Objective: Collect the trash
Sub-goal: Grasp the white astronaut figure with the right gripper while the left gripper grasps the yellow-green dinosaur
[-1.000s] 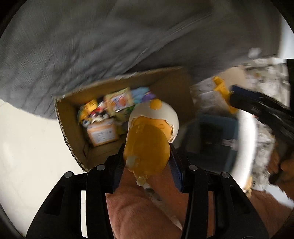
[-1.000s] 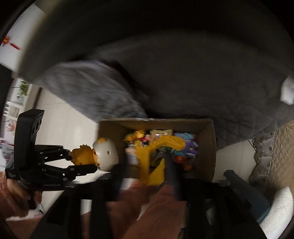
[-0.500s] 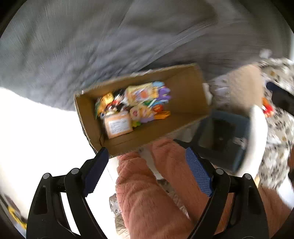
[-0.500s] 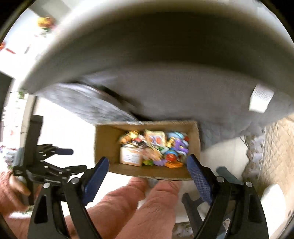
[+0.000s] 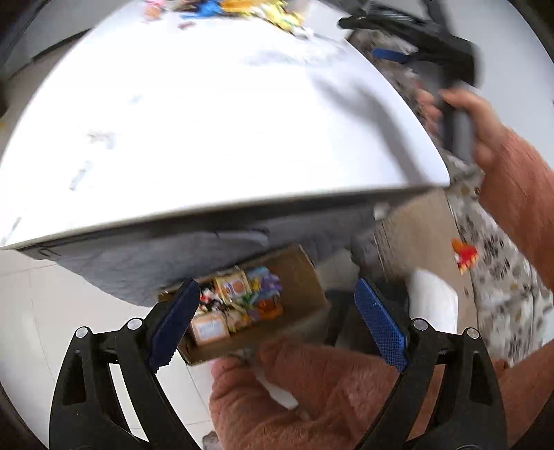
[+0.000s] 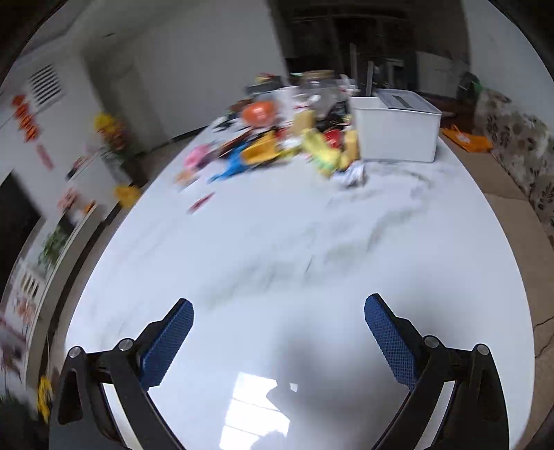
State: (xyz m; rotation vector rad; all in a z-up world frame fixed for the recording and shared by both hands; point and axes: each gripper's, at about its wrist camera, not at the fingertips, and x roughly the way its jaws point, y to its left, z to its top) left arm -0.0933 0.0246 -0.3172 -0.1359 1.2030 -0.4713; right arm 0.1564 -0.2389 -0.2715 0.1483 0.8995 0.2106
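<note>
My left gripper (image 5: 277,322) is open and empty, held above a cardboard box (image 5: 304,277) on the floor that holds colourful wrappers and toys (image 5: 239,297). My right gripper (image 6: 278,332) is open and empty over the near end of the white marble table (image 6: 294,242). It also shows at the upper right of the left wrist view (image 5: 408,38). A blurred heap of colourful trash and toys (image 6: 277,142) lies at the table's far end, and its edge shows in the left wrist view (image 5: 225,7).
A white plastic bin (image 6: 394,131) stands beside the heap. The table edge (image 5: 242,211) overhangs the box, with grey fabric (image 5: 138,266) under it. A patterned sofa (image 6: 516,138) is at the right. My pink-sleeved legs (image 5: 329,391) are below the left gripper.
Both grippers let go of their toys over the box and opened. Both then rose; the right one swung up to face the table top.
</note>
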